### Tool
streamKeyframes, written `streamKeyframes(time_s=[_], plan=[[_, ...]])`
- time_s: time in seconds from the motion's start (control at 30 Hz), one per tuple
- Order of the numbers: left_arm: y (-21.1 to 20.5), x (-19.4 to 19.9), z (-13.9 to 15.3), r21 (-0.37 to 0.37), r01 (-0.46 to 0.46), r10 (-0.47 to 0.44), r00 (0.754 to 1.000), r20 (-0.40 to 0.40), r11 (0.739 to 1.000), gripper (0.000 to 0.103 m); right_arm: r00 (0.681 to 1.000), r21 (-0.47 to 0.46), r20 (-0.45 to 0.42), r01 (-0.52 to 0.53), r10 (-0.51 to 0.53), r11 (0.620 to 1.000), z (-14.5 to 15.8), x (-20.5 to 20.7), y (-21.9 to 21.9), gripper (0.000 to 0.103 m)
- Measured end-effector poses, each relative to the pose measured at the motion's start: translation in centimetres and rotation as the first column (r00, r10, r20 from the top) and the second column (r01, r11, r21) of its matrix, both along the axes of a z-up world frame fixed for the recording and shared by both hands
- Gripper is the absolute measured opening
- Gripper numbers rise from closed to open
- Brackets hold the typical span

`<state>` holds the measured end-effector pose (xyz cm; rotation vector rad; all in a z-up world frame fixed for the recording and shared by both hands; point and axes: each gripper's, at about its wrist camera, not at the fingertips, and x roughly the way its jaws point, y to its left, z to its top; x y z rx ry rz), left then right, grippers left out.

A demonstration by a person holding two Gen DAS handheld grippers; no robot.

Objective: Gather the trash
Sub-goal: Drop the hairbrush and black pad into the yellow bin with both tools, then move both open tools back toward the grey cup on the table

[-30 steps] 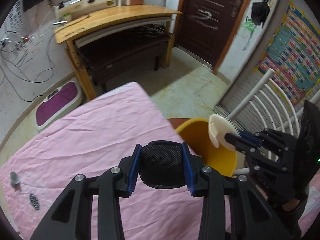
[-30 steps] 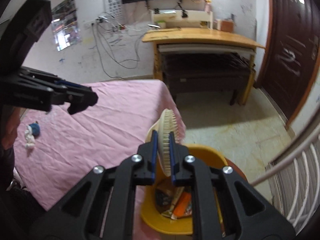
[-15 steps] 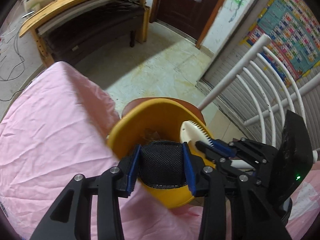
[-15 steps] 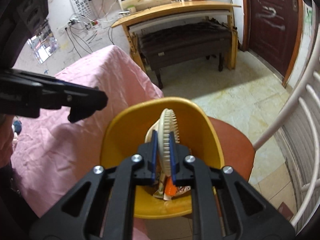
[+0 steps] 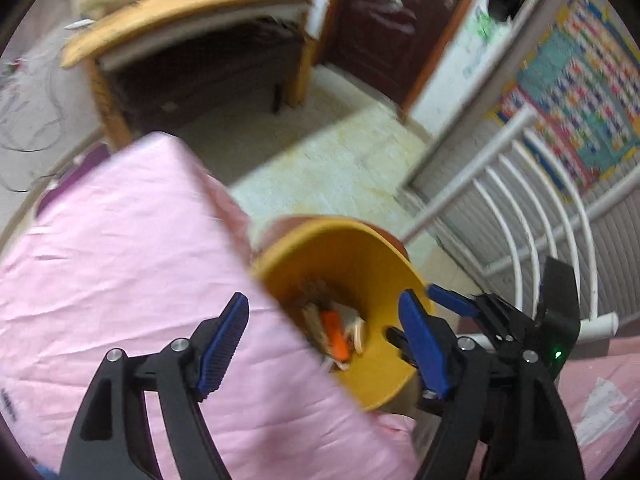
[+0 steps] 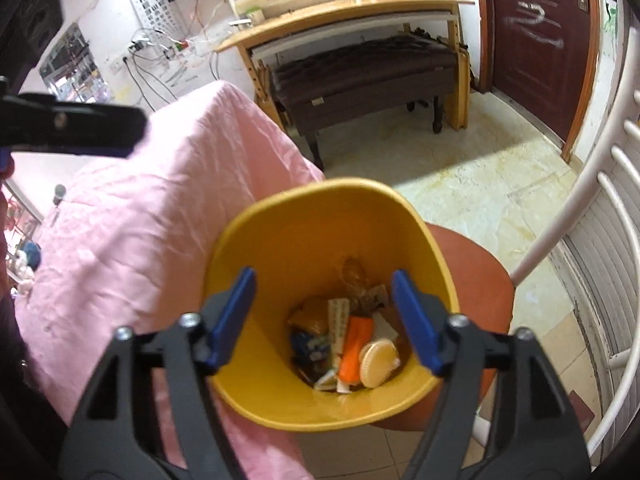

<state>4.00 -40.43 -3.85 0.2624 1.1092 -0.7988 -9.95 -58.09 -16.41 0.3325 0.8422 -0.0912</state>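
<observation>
A yellow bin (image 6: 304, 240) stands beside the pink bed, with wrappers and an orange packet (image 6: 354, 346) at its bottom. A round cream brush (image 6: 378, 364) lies among them. My right gripper (image 6: 322, 320) hangs over the bin's mouth, its jaws opening with nothing between them. My left gripper (image 5: 324, 344) straddles the bed edge and the bin (image 5: 360, 264); its jaws are also opening and hold nothing. The black mesh piece is not visible in either view. One finger (image 6: 72, 128) of the left gripper shows at the upper left of the right wrist view.
The bin rests on a brown stool (image 6: 480, 292). Pink sheet (image 6: 140, 220) covers the bed at left, with a small blue and white scrap (image 6: 28, 260) on it. White headboard rails (image 6: 560, 216) rise at right. A wooden desk (image 6: 344, 12) and dark door (image 6: 540, 40) lie beyond the tiled floor.
Both grippers went from shut to open. The cream brush left the right jaws and now lies in the bin. The black mesh piece is gone from the left jaws.
</observation>
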Motion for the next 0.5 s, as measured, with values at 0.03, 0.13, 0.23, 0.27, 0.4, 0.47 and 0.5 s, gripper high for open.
streamKeyframes(time_s=[0.03, 0.13, 0.23, 0.27, 0.4, 0.47, 0.5], plan=[[1.4, 0.4, 0.9, -0.005, -0.024, 0.024, 0.999, 0.03, 1.0, 0.073, 1.0, -0.004, 0.011, -0.003, 0.003, 1.0, 0.6, 0.1, 0.3, 0.077], [6.9, 2.0, 3.4, 0.002, -0.115, 0.114, 0.985, 0.127, 0.993, 0.073, 0.998, -0.022, 0.061, -0.019, 0.02, 1.0, 3.2, 0.7, 1.9, 0.085], [13.3, 4.7, 4.6, 0.034, -0.24, 0.228, 0.953, 0.201, 0.97, 0.073, 0.991, -0.037, 0.117, -0.069, 0.072, 0.997, 6.0, 1.6, 4.5, 0.089], [16.3, 5.9, 4.8, 0.049, -0.294, 0.277, 0.935, 0.22, 0.955, 0.073, 0.987, -0.043, 0.128, -0.091, 0.095, 0.995, 6.9, 2.0, 5.6, 0.089], [25.6, 10.1, 4.5, 0.112, -0.449, 0.411, 0.876, 0.253, 0.887, 0.073, 0.963, -0.074, 0.164, -0.204, 0.214, 0.976, 9.8, 3.7, 10.6, 0.095], [29.2, 11.5, 4.0, 0.134, -0.483, 0.439, 0.86, 0.261, 0.865, 0.073, 0.939, -0.091, 0.18, -0.281, 0.293, 0.955, 11.0, 4.7, 14.0, 0.095], [30.9, 12.3, 3.5, 0.147, -0.48, 0.438, 0.864, 0.247, 0.865, 0.073, 0.929, -0.095, 0.184, -0.309, 0.321, 0.946, 11.4, 4.9, 15.1, 0.095]])
